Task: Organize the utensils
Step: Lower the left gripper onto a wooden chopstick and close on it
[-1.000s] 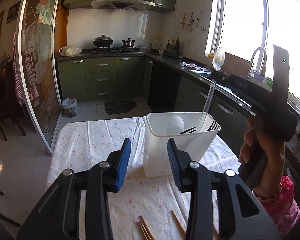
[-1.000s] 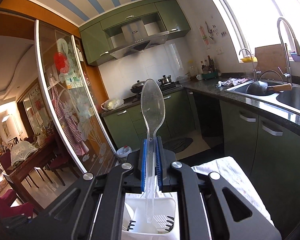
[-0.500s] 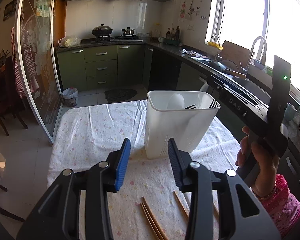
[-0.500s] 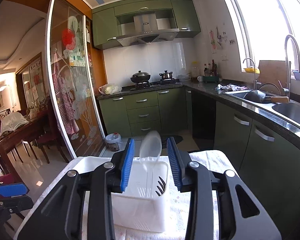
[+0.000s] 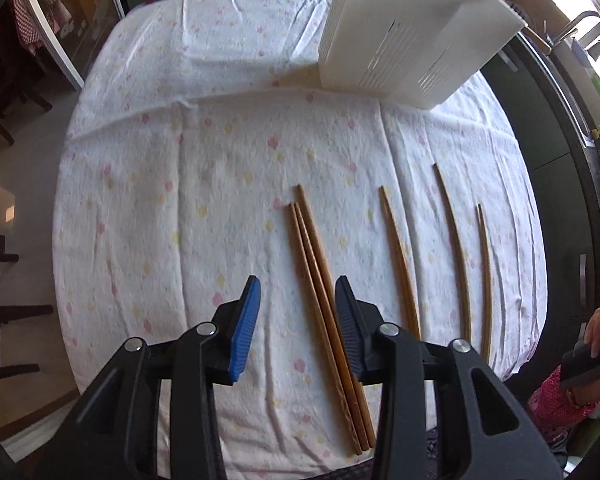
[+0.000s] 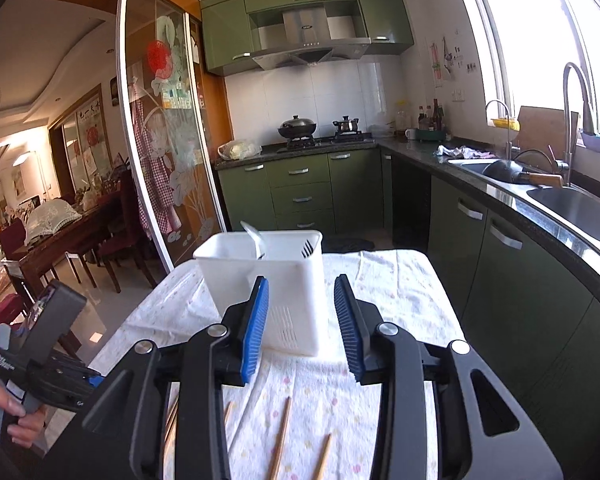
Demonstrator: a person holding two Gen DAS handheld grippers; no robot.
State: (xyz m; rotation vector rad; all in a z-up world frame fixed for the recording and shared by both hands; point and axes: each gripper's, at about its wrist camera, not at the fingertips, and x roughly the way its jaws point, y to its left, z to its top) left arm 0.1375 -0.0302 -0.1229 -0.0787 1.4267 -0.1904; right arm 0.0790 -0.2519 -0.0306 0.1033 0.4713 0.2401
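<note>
Three brown chopsticks (image 5: 316, 264) lie bunched on the flowered cloth. My left gripper (image 5: 298, 312) points down over them, open, and they run under the gap close to its right finger. Single chopsticks (image 5: 398, 256) (image 5: 454, 248) (image 5: 484, 272) lie to their right. The white utensil caddy (image 5: 400, 32) stands at the far side of the table. In the right wrist view the caddy (image 6: 276, 280) holds a clear spoon (image 6: 254, 236) and black forks (image 6: 308, 248). My right gripper (image 6: 302, 320) hangs open and empty in front of it, above loose chopsticks (image 6: 282, 436).
The cloth-covered table (image 5: 160, 140) drops off at every side. A green counter with a sink (image 6: 572, 204) runs along the right. A glass sliding door (image 6: 160, 140) and dining chairs stand to the left. The hand holding the left gripper's body (image 6: 48, 344) is low at the left.
The right gripper let go of the clear spoon, which now rests in the caddy, and drew back. The left gripper tipped down from facing the caddy to hang over the chopsticks.
</note>
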